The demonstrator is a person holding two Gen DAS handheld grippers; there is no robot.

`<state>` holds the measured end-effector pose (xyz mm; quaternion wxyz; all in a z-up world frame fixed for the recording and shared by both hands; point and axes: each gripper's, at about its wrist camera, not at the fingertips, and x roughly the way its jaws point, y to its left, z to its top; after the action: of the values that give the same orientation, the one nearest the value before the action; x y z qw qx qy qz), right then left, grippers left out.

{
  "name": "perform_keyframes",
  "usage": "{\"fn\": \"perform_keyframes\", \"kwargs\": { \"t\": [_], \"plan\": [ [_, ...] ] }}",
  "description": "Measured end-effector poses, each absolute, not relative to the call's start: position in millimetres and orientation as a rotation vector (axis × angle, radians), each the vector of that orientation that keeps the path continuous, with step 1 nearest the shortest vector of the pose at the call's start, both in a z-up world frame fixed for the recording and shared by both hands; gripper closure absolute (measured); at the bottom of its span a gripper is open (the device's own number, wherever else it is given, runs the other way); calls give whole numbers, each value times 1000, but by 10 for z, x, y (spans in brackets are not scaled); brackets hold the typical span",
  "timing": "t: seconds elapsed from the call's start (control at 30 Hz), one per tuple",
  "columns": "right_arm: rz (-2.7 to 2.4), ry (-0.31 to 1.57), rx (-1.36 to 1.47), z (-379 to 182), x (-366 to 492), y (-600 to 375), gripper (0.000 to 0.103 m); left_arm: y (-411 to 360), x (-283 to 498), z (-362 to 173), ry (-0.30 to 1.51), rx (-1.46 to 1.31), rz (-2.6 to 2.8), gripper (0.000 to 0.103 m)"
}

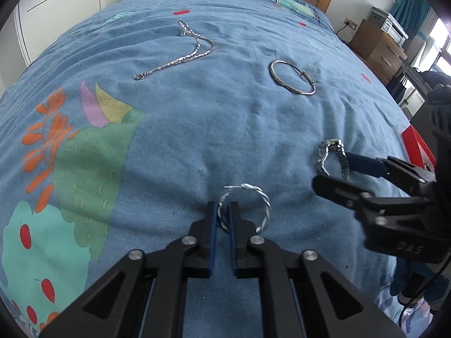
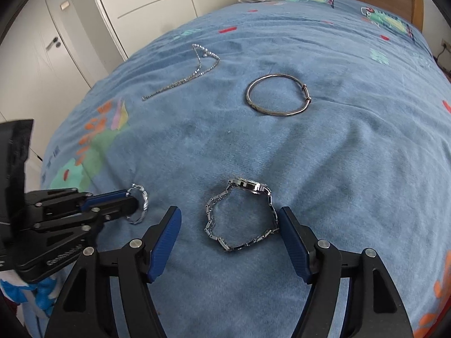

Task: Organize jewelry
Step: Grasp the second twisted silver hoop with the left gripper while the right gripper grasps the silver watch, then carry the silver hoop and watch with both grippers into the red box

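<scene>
On the bed, left wrist view: the left gripper has its jaws pinched on the near side of the twisted silver bangle, probably to lift it off the blue bedspread.
Beside it: the right gripper straddles the watch.
Further off: chain necklace and plain bangle, well apart, nothing blocking.
On the bed, right wrist view: jaws wide, the watch between them, one side of its band just beside the right-hand jaw; not gripped.
Obstacle: none; soft wrinkled fabric may hamper pickup.
</scene>
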<state>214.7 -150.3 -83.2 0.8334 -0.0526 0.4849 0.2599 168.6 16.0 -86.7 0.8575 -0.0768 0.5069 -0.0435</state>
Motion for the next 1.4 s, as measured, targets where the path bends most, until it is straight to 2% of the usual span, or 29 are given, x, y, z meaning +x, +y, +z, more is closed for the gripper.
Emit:
{"fn": "perform_keyframes", "kwargs": {
  "t": [0.13, 0.2, 0.23, 0.3, 0.37, 0.97, 1.4],
  "plan": [
    [525, 1017, -173, -867, 2133, -1470, 50, 150, 1675, -852, 1062, -162, -95, 99],
    [514, 1017, -164, -866, 2143, -1518, 64, 147, 1672, -845, 1061, -166, -95, 99],
    [510, 1018, -154, -865, 2150, -1554, 68, 144, 1670, -840, 1061, -167, -95, 99],
    [507, 1025, -131, -860, 2152, -1629, 84, 134, 1656, -824, 1059, -167, -94, 99],
    [511, 1032, -106, -862, 2156, -1668, 91, 134, 1640, -804, 1057, -168, -94, 99],
    [520, 966, -10, -491, 1872, -1795, 92, 119, 1465, -477, 1003, -177, -103, 99],
    [498, 915, -41, -154, 1573, -1856, 92, 6, 1272, -173, 951, -166, -134, 99]
  ]
}}
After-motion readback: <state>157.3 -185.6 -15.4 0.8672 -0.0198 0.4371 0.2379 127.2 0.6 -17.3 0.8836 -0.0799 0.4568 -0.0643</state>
